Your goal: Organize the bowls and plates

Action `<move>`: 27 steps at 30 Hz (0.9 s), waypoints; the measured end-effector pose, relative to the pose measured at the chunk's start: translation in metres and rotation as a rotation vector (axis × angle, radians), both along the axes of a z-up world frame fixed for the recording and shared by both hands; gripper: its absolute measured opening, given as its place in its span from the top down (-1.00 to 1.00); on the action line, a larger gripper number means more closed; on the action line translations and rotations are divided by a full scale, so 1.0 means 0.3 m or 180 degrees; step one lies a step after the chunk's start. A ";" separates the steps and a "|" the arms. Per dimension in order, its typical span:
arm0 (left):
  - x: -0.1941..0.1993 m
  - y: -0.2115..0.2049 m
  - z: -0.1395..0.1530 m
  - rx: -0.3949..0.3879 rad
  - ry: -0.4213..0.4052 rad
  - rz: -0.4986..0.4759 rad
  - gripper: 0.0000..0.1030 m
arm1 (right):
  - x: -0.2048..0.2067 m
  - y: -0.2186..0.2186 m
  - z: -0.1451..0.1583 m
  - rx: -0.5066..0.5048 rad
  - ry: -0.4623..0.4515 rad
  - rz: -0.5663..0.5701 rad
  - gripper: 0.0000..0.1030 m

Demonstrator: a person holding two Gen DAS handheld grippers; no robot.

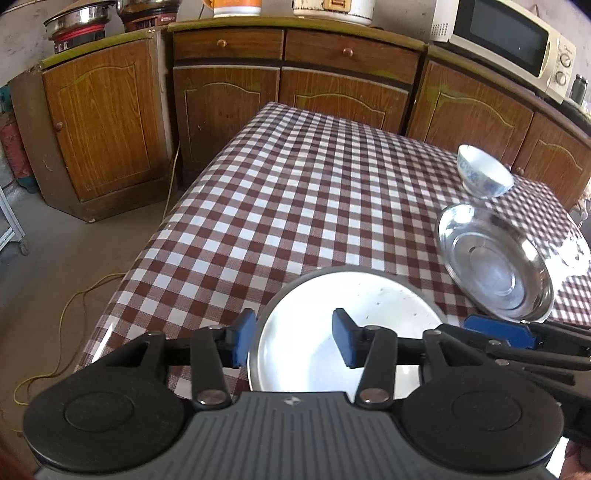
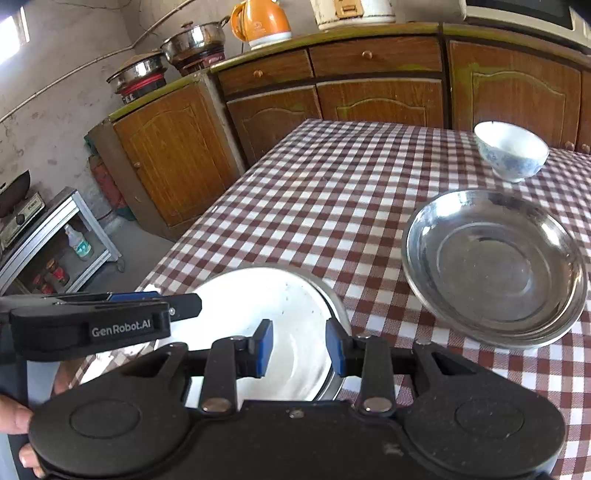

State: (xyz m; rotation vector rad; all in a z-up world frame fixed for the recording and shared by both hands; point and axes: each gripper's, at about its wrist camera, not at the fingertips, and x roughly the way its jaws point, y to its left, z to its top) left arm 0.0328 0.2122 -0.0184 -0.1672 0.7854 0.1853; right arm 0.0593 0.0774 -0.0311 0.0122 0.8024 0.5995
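A white enamel plate with a dark rim lies at the near edge of the checked table. My left gripper is open and straddles the plate's left rim, one pad outside it and one over the white inside. My right gripper is open at the plate's right rim, with white plate showing between its pads. Each gripper appears side-on in the other's view: the right gripper and the left gripper. A steel dish lies to the right, with a blue-and-white bowl behind it.
Wooden cabinets run behind the table and carry a microwave, an orange kettle and pots on burners. A yellow cable trails on the floor at left. A metal shelf stands at far left. A hand holds the left gripper.
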 end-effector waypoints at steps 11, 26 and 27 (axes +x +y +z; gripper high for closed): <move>0.032 -0.061 0.098 0.0002 -0.0143 0.0026 -0.34 | 0.034 -0.070 0.101 0.0083 -0.0204 -0.0186 -0.11; 0.076 -0.157 0.230 0.0164 -0.0318 -0.0007 -0.59 | 0.070 -0.174 0.282 0.0129 -0.0541 -0.0313 -0.33; 0.078 -0.164 0.236 0.0176 -0.0329 -0.0014 -0.59 | 0.070 -0.179 0.289 0.0127 -0.0557 -0.0314 -0.34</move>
